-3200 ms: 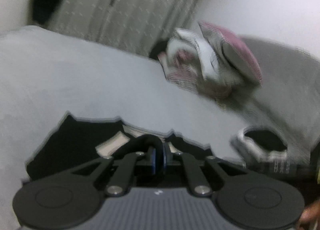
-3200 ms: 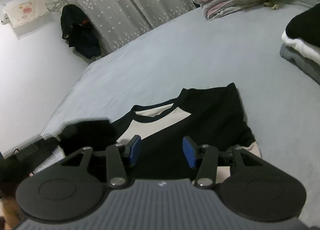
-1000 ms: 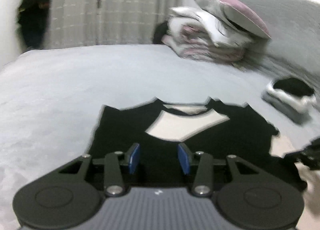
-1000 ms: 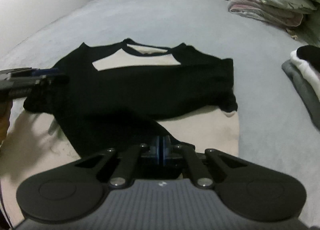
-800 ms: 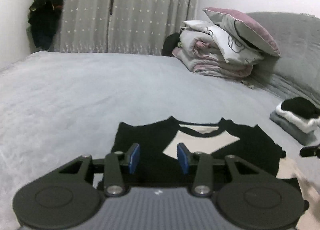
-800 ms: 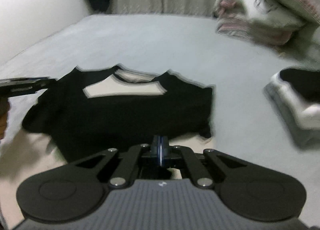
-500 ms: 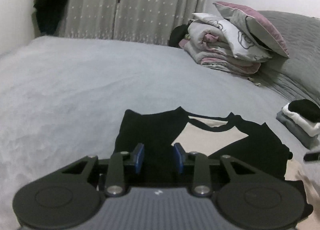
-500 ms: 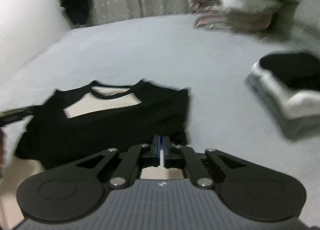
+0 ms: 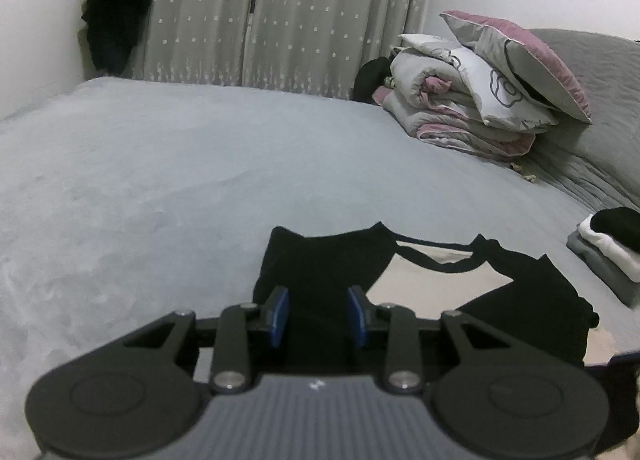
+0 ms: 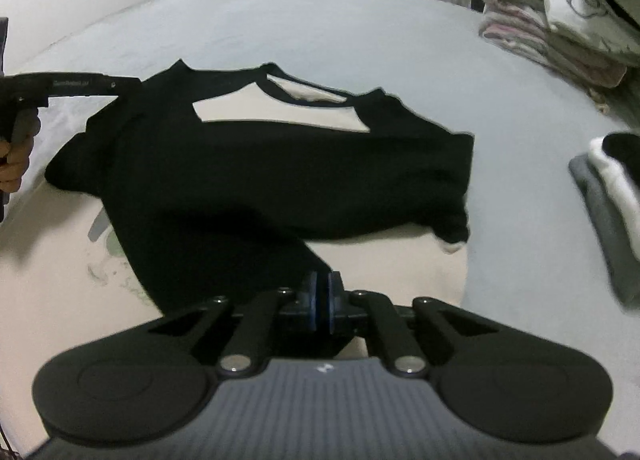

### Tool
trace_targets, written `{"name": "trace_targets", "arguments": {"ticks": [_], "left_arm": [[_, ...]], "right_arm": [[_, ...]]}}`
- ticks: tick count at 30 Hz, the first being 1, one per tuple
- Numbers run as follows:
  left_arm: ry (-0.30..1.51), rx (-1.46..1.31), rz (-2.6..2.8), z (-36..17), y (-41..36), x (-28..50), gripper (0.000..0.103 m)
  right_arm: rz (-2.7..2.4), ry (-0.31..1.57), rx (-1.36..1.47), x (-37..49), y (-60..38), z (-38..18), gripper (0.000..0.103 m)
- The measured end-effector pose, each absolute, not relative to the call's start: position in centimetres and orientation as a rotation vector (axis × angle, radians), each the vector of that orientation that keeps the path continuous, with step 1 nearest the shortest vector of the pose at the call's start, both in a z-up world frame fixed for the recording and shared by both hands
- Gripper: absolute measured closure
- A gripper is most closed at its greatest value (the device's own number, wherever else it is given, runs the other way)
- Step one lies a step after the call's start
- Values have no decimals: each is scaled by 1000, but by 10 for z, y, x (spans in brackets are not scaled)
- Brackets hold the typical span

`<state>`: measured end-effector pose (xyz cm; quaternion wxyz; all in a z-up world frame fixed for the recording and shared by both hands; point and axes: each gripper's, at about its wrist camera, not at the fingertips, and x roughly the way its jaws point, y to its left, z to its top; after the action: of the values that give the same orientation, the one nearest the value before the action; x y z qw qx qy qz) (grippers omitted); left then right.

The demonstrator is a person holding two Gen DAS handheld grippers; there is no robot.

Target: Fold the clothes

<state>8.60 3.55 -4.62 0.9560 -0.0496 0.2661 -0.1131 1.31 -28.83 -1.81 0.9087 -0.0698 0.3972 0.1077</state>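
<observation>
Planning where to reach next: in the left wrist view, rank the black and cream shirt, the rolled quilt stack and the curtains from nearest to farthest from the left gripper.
1. Black and cream shirt: directly ahead of the left gripper, flat on the bed.
2. Rolled quilt stack: far right, on the bed under a pillow.
3. Curtains: beyond the bed, along the back wall.

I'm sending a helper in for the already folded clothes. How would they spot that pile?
On the grey bed, look right of the spread black-and-cream shirt. The small folded stack lies there: grey below, white between, black on top, far lower than the rolled bedding beyond it.
</observation>
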Motion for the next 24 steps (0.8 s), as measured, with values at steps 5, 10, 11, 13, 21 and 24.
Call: {"name": "trace_targets", "arguments": {"ticks": [5,10,11,13,21,24], "left_arm": [[536,-114,-238,-44,38,85,70],[569,-95,-250,-51,35,87,70],[588,-75,-251,-55,32,88,70],[662,2,-234,-68,25,94,73],[611,-22,-228,-56,26,85,73],[592,-54,-215,-51,31,91,73]], "right_arm": [[145,790,-89,14,-315,-3,99],[91,816,-54,19,-333,-4,99],[95,833,-52,20,-334,-7,99],[92,856,-71,21,-331,-15,98],[71,826,-100,18,-328,-17,85],[86,789,-62,19,-329,-10,83]]}}
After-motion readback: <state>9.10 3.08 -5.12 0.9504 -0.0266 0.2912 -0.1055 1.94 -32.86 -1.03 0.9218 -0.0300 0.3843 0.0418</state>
